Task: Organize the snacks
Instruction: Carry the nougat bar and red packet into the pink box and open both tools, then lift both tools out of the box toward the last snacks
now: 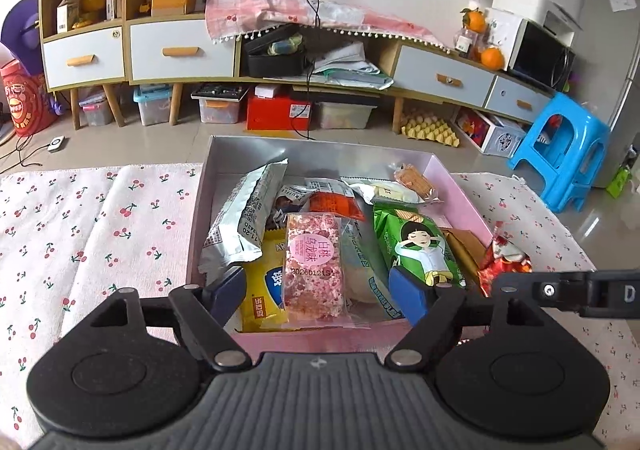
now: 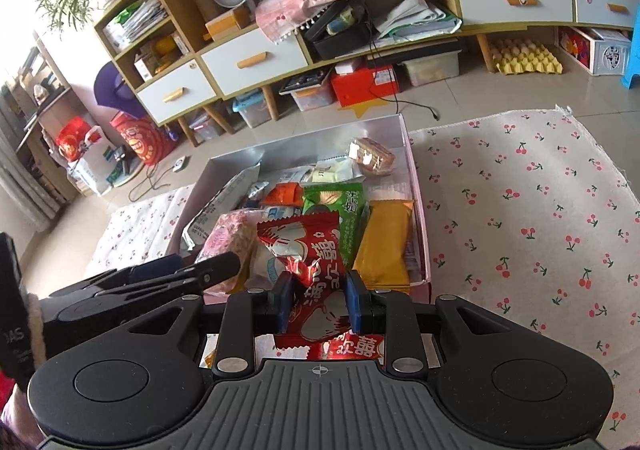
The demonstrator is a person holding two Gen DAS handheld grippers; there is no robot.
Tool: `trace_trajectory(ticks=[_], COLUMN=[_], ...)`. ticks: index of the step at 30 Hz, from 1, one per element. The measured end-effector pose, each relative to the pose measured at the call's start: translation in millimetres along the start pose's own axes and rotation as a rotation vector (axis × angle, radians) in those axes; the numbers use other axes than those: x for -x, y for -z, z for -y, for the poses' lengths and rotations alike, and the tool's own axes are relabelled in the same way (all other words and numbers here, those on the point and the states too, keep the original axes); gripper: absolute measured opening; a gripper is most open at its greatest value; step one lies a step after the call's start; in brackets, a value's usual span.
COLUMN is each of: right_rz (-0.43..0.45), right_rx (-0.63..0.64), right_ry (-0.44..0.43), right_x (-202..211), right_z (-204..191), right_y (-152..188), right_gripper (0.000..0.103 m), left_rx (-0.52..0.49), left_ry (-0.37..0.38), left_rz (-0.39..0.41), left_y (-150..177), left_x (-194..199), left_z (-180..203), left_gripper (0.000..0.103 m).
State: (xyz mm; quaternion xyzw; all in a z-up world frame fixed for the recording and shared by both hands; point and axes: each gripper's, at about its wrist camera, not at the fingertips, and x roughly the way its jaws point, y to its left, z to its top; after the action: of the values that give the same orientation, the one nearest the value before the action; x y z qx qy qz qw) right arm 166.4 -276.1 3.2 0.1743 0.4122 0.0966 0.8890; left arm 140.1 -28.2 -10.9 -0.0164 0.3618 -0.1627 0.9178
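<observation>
Right claw is pinching the red packet by crinkly foil, so it might slip. Left claw hangs spread over the box, pink bar loose between.

One box, roughly ten snack packets, one cloth.

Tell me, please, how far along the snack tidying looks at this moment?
Mostly done: the shallow pink cardboard box already holds many packets, including a pink speckled bar in clear wrap beneath the open left gripper, whose fingers touch nothing. In hand: the right gripper is shut on a shiny red foil packet above the box. Left: setting that packet inside.
</observation>
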Motion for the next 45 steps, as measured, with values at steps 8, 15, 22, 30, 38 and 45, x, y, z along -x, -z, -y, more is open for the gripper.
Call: trace_trajectory(ticks=[8, 15, 22, 30, 38, 45], right_rz=[0.013, 0.032, 0.036, 0.044, 0.056, 0.062], right_rx=[-0.014, -0.014, -0.015, -0.028, -0.007, -0.005], right_ry=[0.023, 0.024, 0.057, 0.042, 0.048, 0.044], right_x=[-31, -59, -79, -80, -59, -32], right_z=[-15, -33, -45, -44, -43, -38], right_y=[-27, -49, -60, -62, -60, -50], right_gripper=[0.026, 0.026, 0.027, 0.037, 0.064, 0.075], left_rx=[0.004, 0.006, 0.030, 0.017, -0.001, -0.030], left_ry=[-0.025, -0.025, -0.017, -0.023, -0.026, -0.020], left_rz=[-0.037, -0.036, -0.038, -0.036, -0.033, -0.027], left_y=[5, 3, 2, 2, 4, 7], left_x=[0, 0, -1, -2, 1, 12], left_z=[-6, -10, -16, -13, -10, -5], left_gripper=[0.078, 0.080, 0.080, 0.081, 0.085, 0.089])
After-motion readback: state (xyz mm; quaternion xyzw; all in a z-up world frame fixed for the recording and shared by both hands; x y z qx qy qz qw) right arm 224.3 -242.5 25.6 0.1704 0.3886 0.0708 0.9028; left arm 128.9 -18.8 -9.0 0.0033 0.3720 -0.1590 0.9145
